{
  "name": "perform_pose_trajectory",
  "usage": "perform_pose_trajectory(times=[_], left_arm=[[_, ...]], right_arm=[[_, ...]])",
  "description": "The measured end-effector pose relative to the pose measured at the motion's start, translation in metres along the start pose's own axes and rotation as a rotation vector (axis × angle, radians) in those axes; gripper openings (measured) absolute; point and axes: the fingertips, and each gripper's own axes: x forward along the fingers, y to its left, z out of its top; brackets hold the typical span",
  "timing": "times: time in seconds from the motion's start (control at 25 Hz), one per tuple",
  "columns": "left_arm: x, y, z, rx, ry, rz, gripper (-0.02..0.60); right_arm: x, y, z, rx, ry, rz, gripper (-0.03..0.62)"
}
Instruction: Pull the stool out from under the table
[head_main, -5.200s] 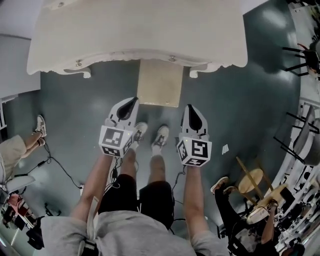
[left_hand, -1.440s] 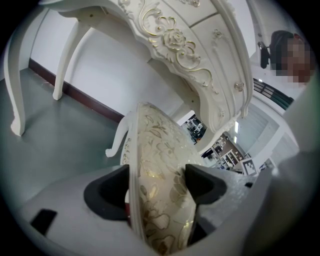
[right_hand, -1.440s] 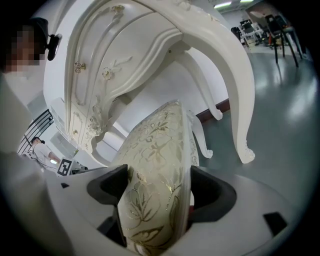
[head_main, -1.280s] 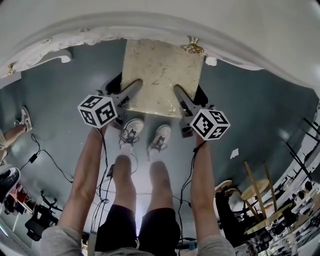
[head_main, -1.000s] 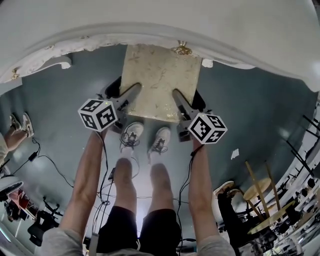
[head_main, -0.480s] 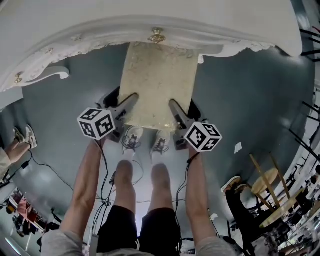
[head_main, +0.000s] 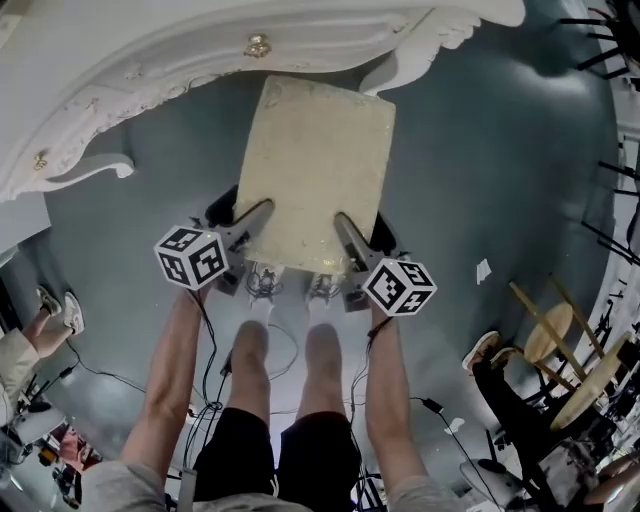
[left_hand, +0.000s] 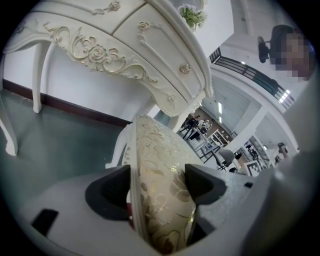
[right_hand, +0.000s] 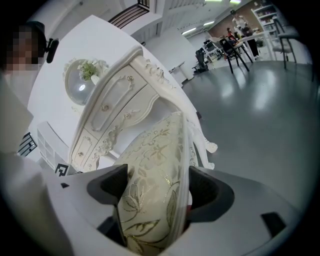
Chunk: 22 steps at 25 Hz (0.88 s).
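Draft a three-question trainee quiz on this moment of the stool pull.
1. True or false: the left gripper is open and empty.
2. Where is the stool relative to the table? A. Wholly under it. B. Mostly out, with its far edge near the table's front. C. On top of it.
3. Which part of the stool do the left gripper and the right gripper both hold?

Key: 1. False: its fingers are shut on the stool. 2. B. 3. The near edge of the cushioned seat, one gripper toward each corner.
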Motion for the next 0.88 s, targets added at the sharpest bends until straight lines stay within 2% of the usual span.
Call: perform_pose_trajectory(times=[0.4, 0.88], left_arm=[[0.025, -0.067, -0.033, 0.085, 0.082, -0.099, 0.340], [0.091, -0.159, -0.058, 0.214, 0.200, -0.220, 0.339]], right_arm=[[-0.081, -0.041, -0.010, 0.065, -0.110, -0.091, 0.384], [-0.167, -0.112, -0.001, 0.171, -0.256, -0.205, 0.383]])
